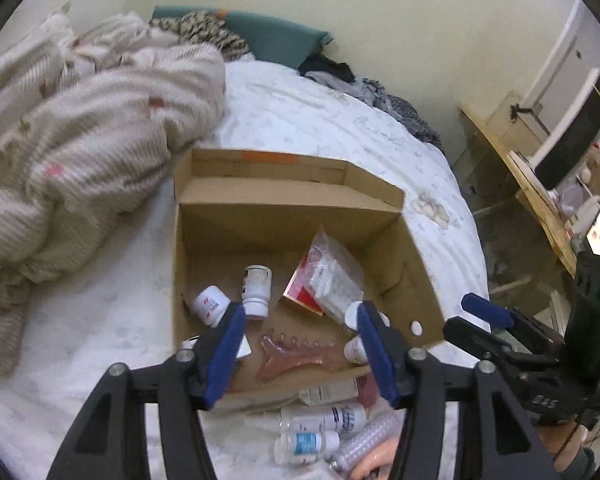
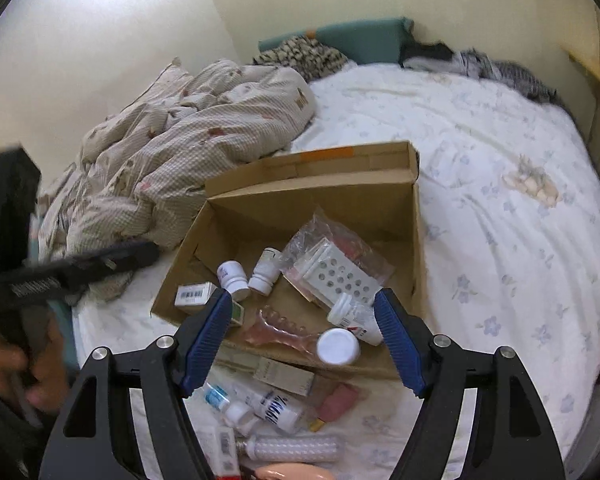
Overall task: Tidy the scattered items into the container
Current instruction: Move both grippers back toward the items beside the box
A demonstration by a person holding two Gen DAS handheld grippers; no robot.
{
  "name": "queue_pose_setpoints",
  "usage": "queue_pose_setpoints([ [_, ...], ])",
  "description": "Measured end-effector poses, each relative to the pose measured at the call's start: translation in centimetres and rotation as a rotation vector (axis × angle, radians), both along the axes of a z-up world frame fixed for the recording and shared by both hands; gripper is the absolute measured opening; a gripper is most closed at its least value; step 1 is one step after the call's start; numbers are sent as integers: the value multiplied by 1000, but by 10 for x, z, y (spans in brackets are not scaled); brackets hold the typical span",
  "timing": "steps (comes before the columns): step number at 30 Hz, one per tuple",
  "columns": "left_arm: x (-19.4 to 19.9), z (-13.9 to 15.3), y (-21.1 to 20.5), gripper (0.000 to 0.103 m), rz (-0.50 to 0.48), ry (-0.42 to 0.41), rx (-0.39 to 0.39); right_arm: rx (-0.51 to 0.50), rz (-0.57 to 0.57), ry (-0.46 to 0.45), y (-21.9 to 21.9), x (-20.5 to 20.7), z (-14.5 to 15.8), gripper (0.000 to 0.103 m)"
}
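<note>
While both grippers hang over the near edge of the open brown cardboard box (image 2: 312, 200) on the white flowered bedsheet (image 2: 500, 240), neither carries anything — the sort looks part-way through.

Left to right, inside the box: a small white-and-green carton with a barcode (image 2: 194, 294) at the near-left corner, two white plastic pill bottles (image 2: 233, 276) lying together, a translucent pink comb-like scraper (image 2: 278, 330) flat on the floor, a clear plastic bag holding a perforated white case (image 2: 336, 276) over a red card, and two more white-capped bottles (image 2: 338, 346) at the near right.

Outside, just in front of the near wall: a small dropper bottle with a blue label (image 2: 220, 398), a bigger white bottle with blue lettering (image 2: 274, 404), a flat beige carton (image 2: 286, 376) against the wall, a pink packet (image 2: 338, 400), and a white dimpled tube (image 2: 296, 448) nearest the camera. A red-and-white carton at the bottom edge is blurred.

Left gripper (image 1: 300, 354): blue pads spread wide, empty, above the box's near-left part. Right gripper (image 2: 306, 340): also spread wide, empty.

Judgement: step in hand is fetching the next loose item. Next move calls for dropping toward the pile by the wall and closing on one piece only — the items touch and overlap, and the round bottles may roll on soft bedding.
</note>
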State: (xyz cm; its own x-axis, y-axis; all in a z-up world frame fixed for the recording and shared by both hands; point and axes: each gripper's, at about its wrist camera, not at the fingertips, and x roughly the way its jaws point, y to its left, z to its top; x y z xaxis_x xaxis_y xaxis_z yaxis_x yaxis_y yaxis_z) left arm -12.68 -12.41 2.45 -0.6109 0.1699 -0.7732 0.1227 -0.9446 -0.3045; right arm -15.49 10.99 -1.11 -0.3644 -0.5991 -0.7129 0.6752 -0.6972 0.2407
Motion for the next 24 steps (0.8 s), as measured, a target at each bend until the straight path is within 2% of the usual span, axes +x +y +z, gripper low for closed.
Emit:
queue_pose_setpoints([
  [3,20,14,8,76,-30,20,-23,25,1,20,11,9,2,77],
  [8,46,-3,20,76,-94,-6,12,69,10,15,29,33,2,77],
  [10,51,-15,25,76,-106,-30,26,83,27,-26,34,44,-8,77],
  [15,58,-30,34,76,-121,-45,83,184,61,-210,36,73,-47,77],
  [18,61,-25,35,76,-126,-18,75,202,54,-248,39,86,-48,77],
  [24,70,-21,33,76,-99,2,37,160,-19,-331,59,100,-40,77],
])
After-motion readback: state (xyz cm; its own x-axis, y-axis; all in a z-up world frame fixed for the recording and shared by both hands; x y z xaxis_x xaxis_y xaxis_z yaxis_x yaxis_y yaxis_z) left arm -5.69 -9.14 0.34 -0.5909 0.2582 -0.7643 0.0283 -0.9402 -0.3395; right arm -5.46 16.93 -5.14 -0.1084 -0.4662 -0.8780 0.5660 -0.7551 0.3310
